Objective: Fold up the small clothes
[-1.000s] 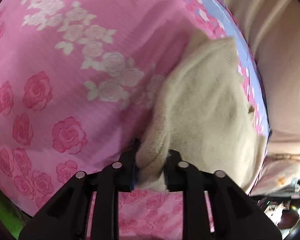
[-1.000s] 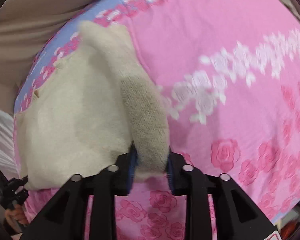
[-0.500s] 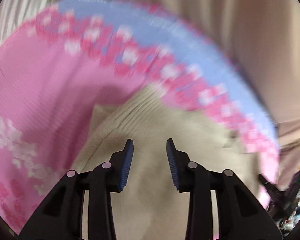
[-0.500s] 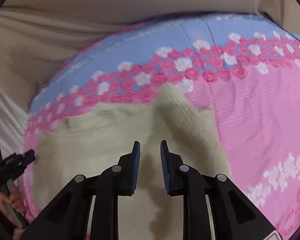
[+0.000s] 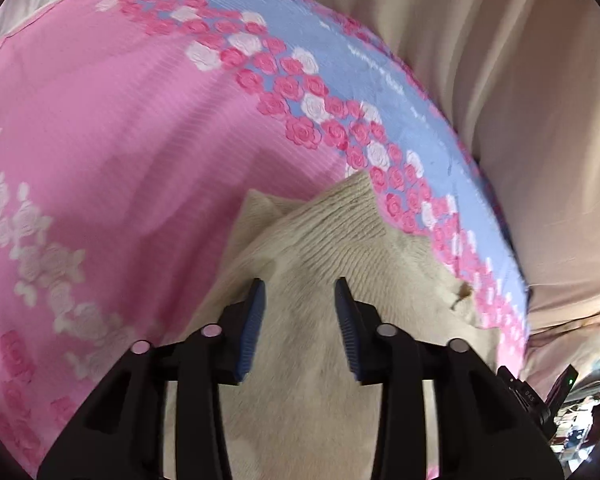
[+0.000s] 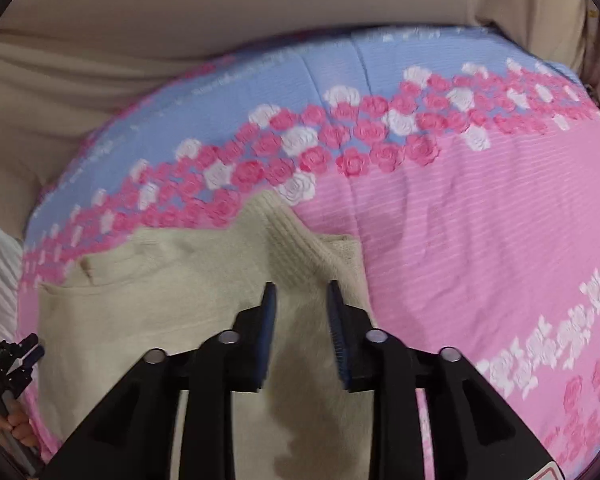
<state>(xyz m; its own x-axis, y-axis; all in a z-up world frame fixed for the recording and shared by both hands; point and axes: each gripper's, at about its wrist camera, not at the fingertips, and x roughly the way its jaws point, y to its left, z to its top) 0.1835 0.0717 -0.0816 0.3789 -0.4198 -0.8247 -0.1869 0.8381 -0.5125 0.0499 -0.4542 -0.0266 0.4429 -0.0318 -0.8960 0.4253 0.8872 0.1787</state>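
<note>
A cream knitted garment (image 5: 340, 248) lies on a pink rose-print bedspread (image 5: 120, 128), its folded-over ribbed part pointing toward the blue band. My left gripper (image 5: 299, 290) is open and empty, hovering just over the garment. In the right wrist view the same garment (image 6: 188, 280) spreads to the left, with the ribbed fold (image 6: 288, 236) ahead of the jaws. My right gripper (image 6: 300, 292) is open and empty above the garment's right part. The other gripper (image 6: 14, 364), held in a hand, shows at the far left edge.
The bedspread has a blue band (image 6: 260, 92) with pink and white roses along its far edge. Beige fabric (image 5: 520, 80) rises behind the bed. Cluttered items (image 5: 572, 420) sit beyond the bed's right corner.
One second ago both grippers were shut on the garment's edges. They have let go, opened and pulled back and up; the carried parts now lie folded on the garment.
</note>
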